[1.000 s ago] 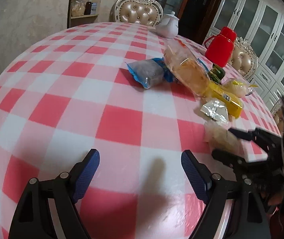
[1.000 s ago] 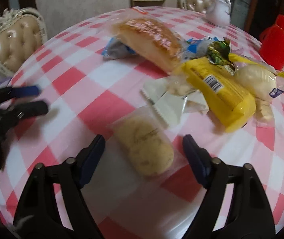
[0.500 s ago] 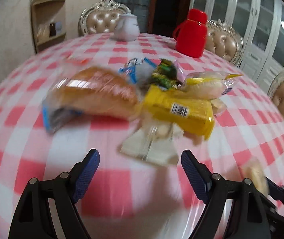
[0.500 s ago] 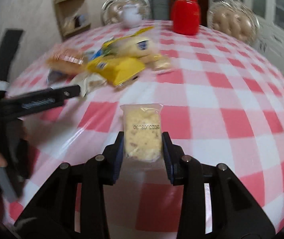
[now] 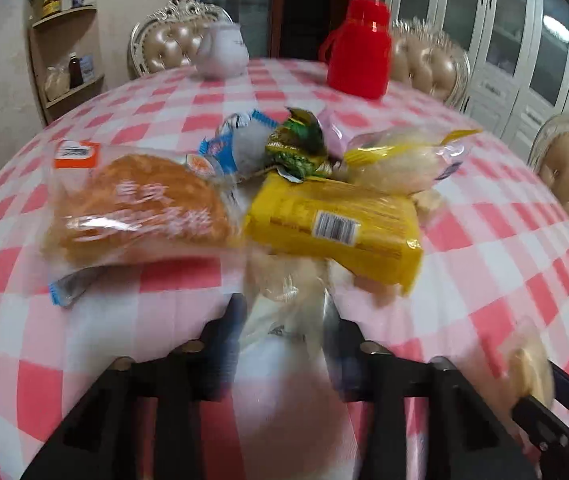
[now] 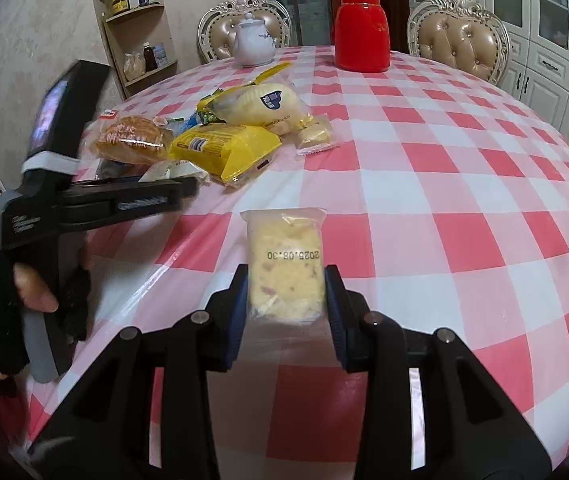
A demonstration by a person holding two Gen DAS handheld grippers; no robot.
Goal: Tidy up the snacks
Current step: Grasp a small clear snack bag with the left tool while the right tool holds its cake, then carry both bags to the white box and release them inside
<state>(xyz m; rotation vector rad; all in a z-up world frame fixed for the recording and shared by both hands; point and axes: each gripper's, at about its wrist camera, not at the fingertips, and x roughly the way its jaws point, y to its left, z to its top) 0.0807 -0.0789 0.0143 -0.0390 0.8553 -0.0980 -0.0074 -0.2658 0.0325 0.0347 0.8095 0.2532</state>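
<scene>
My right gripper [image 6: 286,304] is shut on a clear-wrapped yellow cake [image 6: 284,268] stamped with a date, held above the checked tablecloth [image 6: 444,184]. My left gripper [image 5: 284,320] is closed around a small silver-white wrapped snack [image 5: 284,304] at the near edge of the snack pile; the view is blurred. The pile holds a bagged bun [image 5: 136,212], a yellow packet [image 5: 332,224], a pale bagged bread [image 5: 400,164], a blue packet [image 5: 236,148] and a green wrapper [image 5: 300,144]. In the right wrist view the left gripper [image 6: 188,188] reaches into the pile [image 6: 224,140].
A red thermos [image 6: 360,28] and a white teapot [image 6: 254,42] stand at the table's far side. Padded chairs [image 6: 460,40] ring the table. A small wrapped cake [image 6: 316,136] lies right of the pile. A wall shelf [image 6: 140,40] is at the back left.
My left gripper moved in to the pile and closed on the small silver-white snack. My right gripper still holds the yellow cake, lifted slightly toward the right side of the table.
</scene>
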